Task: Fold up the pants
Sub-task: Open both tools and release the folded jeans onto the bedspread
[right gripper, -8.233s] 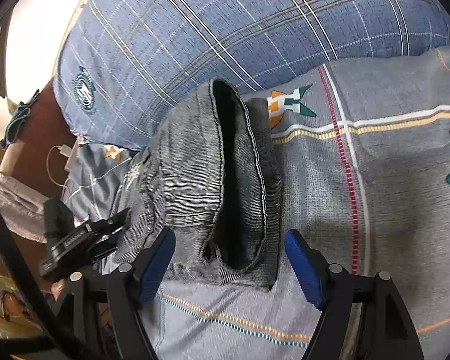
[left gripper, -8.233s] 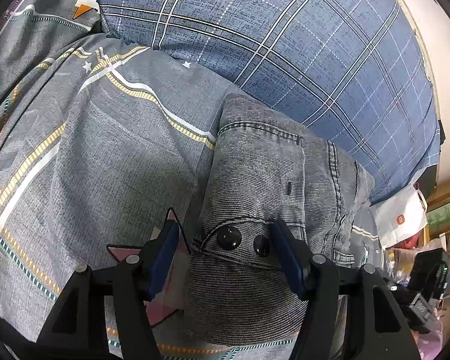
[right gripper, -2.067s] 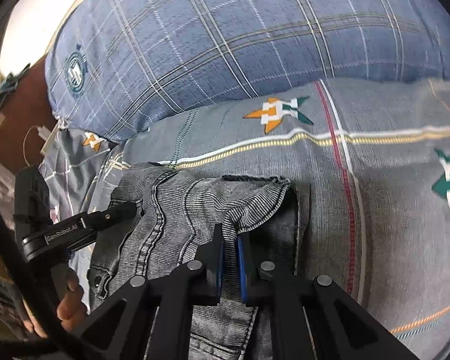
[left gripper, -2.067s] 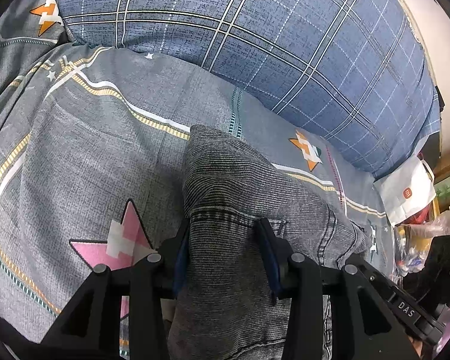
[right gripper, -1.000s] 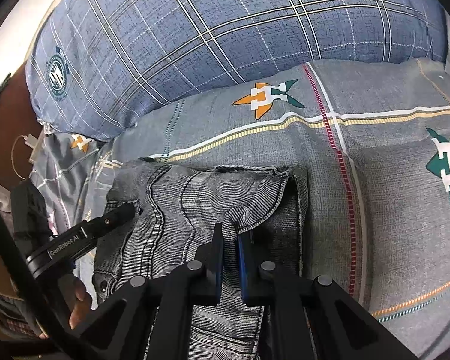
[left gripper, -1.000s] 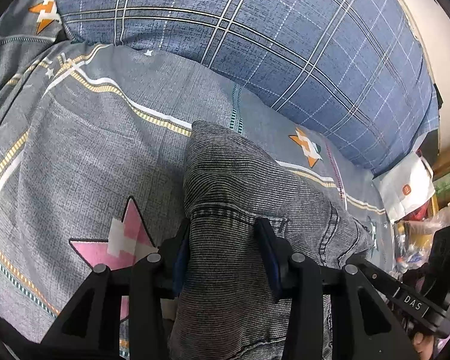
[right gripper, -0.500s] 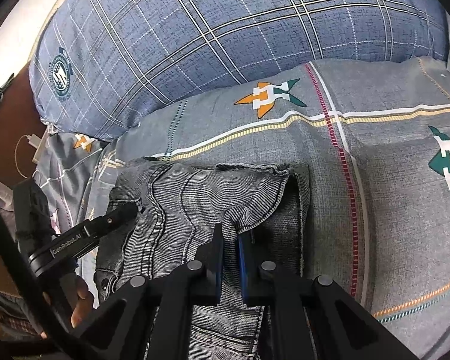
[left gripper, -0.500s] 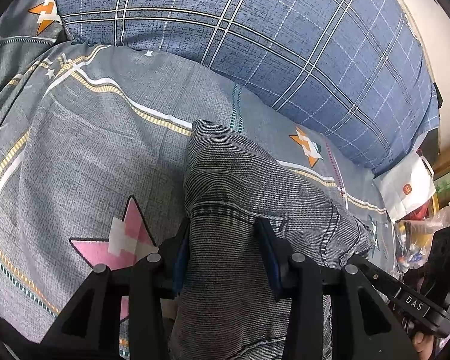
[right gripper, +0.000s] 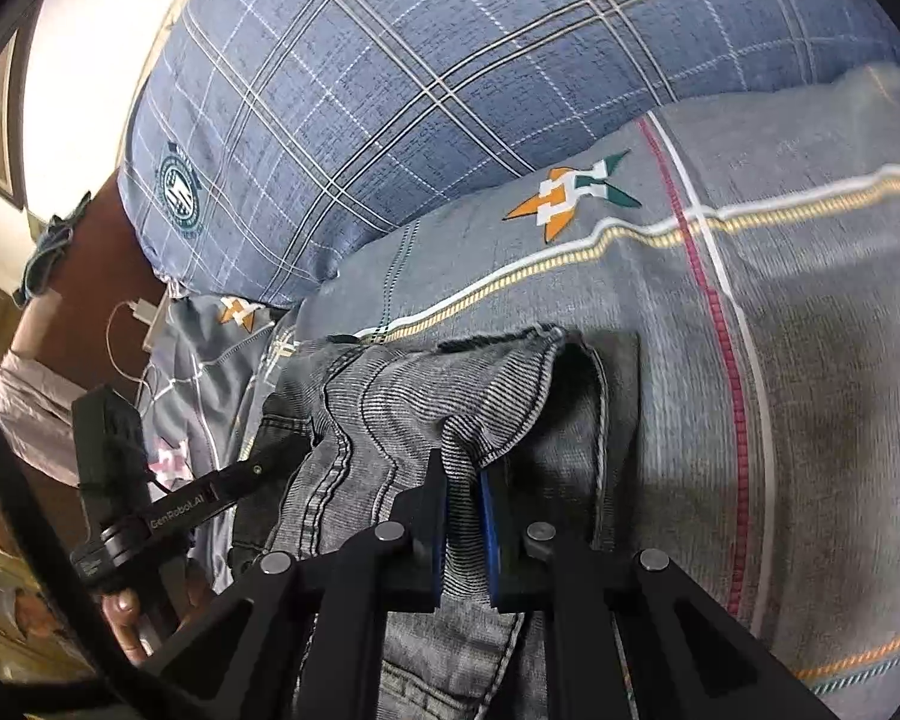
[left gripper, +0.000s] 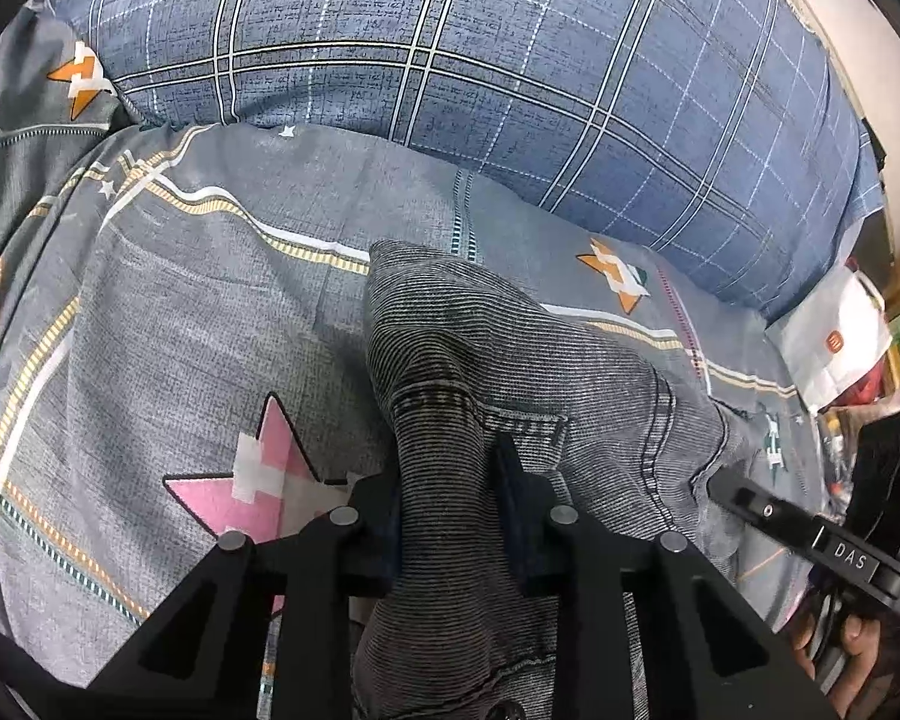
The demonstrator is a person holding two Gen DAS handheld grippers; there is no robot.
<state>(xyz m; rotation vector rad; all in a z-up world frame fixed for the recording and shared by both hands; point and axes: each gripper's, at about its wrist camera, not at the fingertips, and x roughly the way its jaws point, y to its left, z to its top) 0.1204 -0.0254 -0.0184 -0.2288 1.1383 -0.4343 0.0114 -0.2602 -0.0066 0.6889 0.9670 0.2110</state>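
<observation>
The grey denim pants (left gripper: 498,360) lie bunched on a grey patterned bedsheet (left gripper: 168,300), in the near middle of the bed, with dark stitched seams and a pocket edge showing on top. In the left wrist view a thick ridge of the denim rises between the two fingers of the left gripper (left gripper: 450,480), which is closed onto that fold, the fabric filling the gap and spilling down toward the camera. In the right wrist view the pants (right gripper: 390,408) show a curved double seam and a frayed hem along the far edge; the right gripper (right gripper: 463,480) pinches a thin raised fold of the cloth, its blue-lined fingers (right gripper: 487,516) nearly together with only the layer of denim between them.

To the left in that view the other tool reaches in from the side, its black body touching the left edge of the pants, with a hand (right gripper: 126,612) wrapped around its handle. In the left wrist view the right tool's black body, marked DAS, lies at the right edge of the denim.

Beyond the pants, at the far side, sits a large blue plaid pillow (left gripper: 510,90). A pink star print (left gripper: 252,480) marks the sheet just left of the left gripper. A white bag (left gripper: 834,342) stands at the far right.
</observation>
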